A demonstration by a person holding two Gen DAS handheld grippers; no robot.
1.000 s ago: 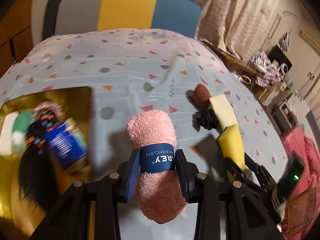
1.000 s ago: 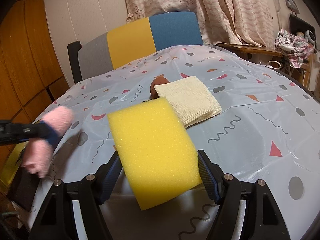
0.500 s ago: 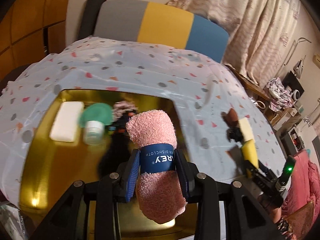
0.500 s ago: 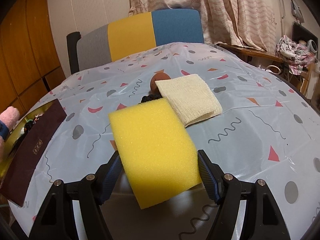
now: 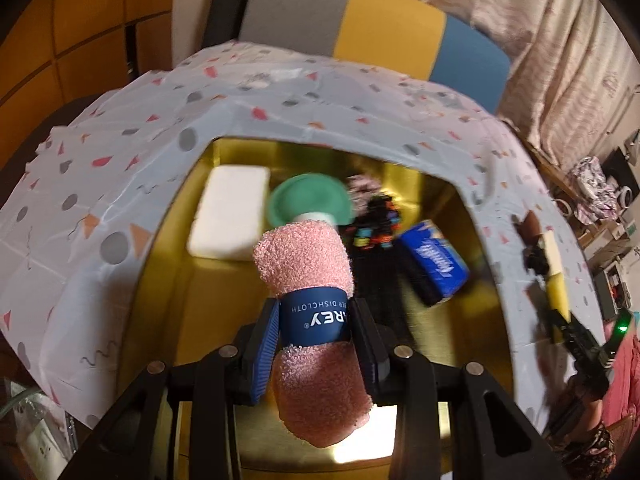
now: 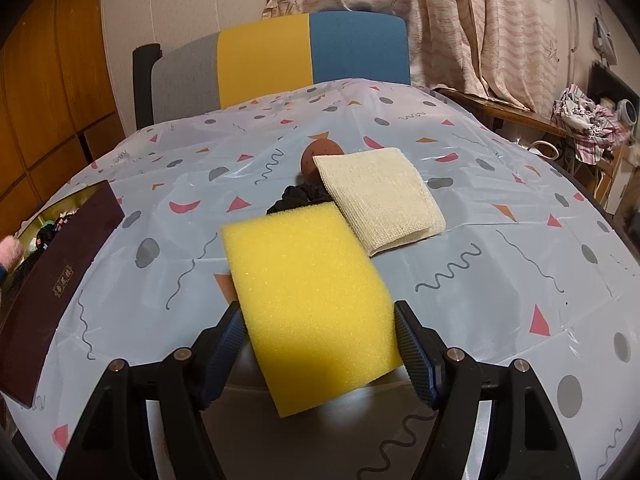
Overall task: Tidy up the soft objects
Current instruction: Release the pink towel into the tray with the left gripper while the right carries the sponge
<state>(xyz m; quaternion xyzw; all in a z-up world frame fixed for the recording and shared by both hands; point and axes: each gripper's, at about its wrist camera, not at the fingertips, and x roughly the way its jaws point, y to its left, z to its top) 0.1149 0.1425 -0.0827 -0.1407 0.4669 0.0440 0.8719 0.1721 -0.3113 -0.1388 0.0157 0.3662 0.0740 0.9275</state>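
A rolled pink dishcloth (image 5: 304,256) with a blue paper band sits crosswise in my left gripper (image 5: 314,312), which is shut on the band. It hangs over the open gold box (image 5: 168,280). In the box lie a white block (image 5: 230,216), a green round piece (image 5: 308,200), a black beaded item (image 5: 376,224) and a blue packet (image 5: 434,262). My right gripper (image 6: 320,320) has the yellow sponge (image 6: 308,288) between its pads, and its jaws are closing on it. Beyond the sponge lie a cream cloth (image 6: 376,196), a black scrunchie (image 6: 296,196) and a brown round object (image 6: 314,156).
The box's dark maroon lid (image 6: 52,280) lies on the patterned tablecloth (image 6: 500,248) at the left, beside the box. A grey, yellow and blue chair (image 6: 280,52) stands behind the table. Curtains and a cluttered side table (image 6: 580,120) are at the right.
My left gripper has carried the pink dishcloth left from the bare tablecloth to above the gold box. The right gripper has stayed on the yellow sponge.
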